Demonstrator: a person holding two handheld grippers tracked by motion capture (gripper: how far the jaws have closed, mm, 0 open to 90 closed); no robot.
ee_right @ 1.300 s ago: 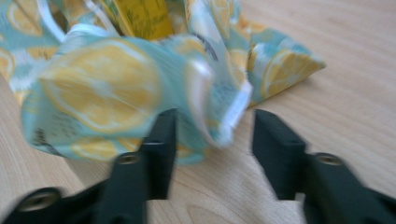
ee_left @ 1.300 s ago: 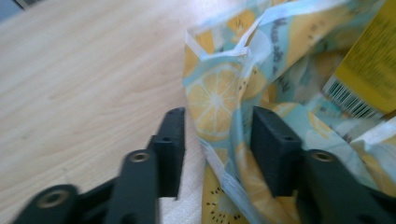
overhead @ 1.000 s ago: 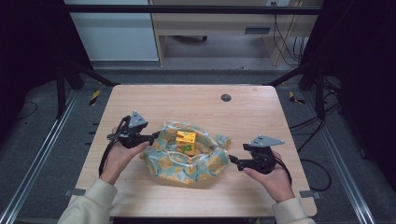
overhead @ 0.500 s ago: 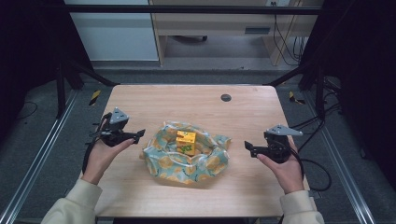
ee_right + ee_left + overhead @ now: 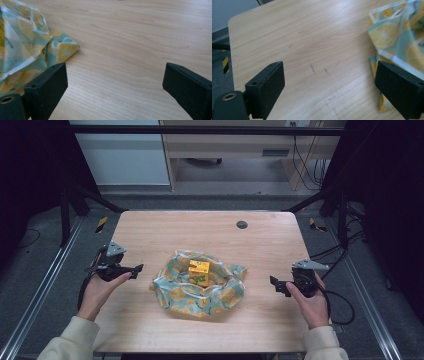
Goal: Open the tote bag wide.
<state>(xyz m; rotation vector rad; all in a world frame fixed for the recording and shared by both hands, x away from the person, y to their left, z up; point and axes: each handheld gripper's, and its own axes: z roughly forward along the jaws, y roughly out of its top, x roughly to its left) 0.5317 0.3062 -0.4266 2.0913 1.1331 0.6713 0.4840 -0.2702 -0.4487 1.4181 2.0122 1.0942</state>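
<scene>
Both grippers have been drawn farther outward from the cloth since the earlier frames, toward the left and right edges of the wooden table (image 5: 165,227). The left gripper (image 5: 135,268) is held near the left edge and the right gripper (image 5: 274,285) near the right edge; each is released, its black jaws spread wide with bare wood between them and nothing grasped.

A soft, crumpled cloth (image 5: 200,287), teal with a printed lemon-slice pattern and pale borders, is bunched into a rough nest at the middle of the table, slightly toward the near edge. A small yellow carton (image 5: 199,272) is seated upright in it, its long axis roughly vertical; its lower part is hidden by the raised folds, and its printing cannot be read. In the left gripper view the cloth is cut off by the frame edge and partly covered by one jaw. A small dark round disc (image 5: 242,224) lies near the far edge.
</scene>
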